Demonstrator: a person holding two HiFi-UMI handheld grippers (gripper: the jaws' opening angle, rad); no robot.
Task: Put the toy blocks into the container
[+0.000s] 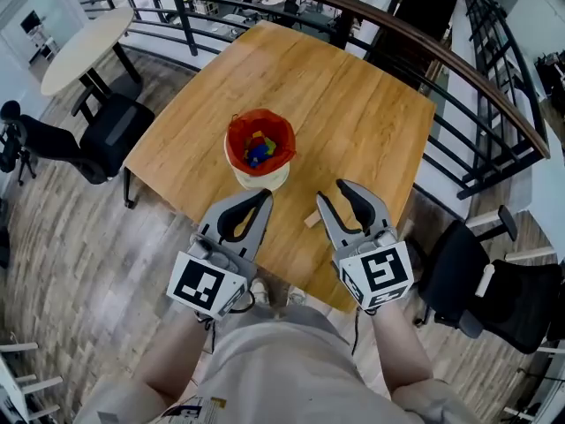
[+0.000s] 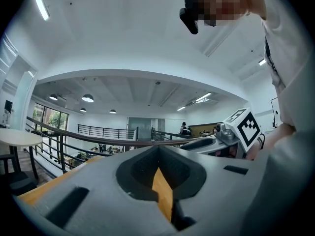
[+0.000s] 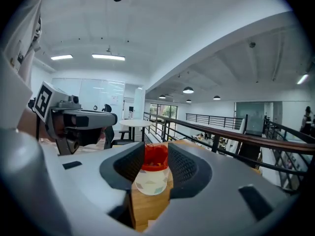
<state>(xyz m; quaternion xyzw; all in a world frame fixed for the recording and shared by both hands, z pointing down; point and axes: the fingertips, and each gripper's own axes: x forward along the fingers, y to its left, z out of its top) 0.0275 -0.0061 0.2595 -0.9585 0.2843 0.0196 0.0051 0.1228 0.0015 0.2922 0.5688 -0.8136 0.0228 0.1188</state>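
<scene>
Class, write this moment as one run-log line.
container: holds coloured blocks | wooden block: on table, outside container | left gripper: shut, empty | right gripper: open, empty

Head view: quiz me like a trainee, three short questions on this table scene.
1. True or false: the container holds toy blocks.
2. The left gripper has its jaws: A apart, B together and empty, C shut on a block.
3. Fill in: the loose wooden block lies beside the ____ gripper.
Key: 1 true; 2 B; 3 right, by the open right gripper.
</scene>
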